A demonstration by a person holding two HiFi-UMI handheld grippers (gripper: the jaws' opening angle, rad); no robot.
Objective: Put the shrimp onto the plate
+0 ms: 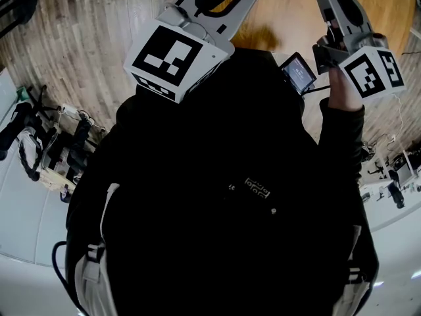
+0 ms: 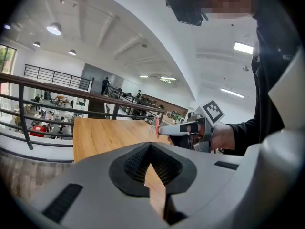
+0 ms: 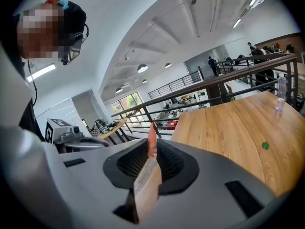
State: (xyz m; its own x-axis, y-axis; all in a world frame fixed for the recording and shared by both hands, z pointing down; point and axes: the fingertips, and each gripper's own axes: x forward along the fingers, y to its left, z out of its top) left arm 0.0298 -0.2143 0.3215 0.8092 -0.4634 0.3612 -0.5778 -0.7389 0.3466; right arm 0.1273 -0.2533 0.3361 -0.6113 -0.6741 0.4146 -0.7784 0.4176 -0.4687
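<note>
Right gripper [image 3: 151,152] jaws pinch shrimp [image 3: 151,136] above wooden table [image 3: 233,128]; railing [image 3: 190,90] behind.

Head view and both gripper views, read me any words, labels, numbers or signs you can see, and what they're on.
Sweater: small white chest print, too blurred to read.
Left marker cube and right marker cube: square patterns only, no letters.
Small screen: nothing legible.

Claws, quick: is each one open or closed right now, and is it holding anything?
Left claw: closed, nothing in it.
Right claw: closed on the shrimp.
</note>
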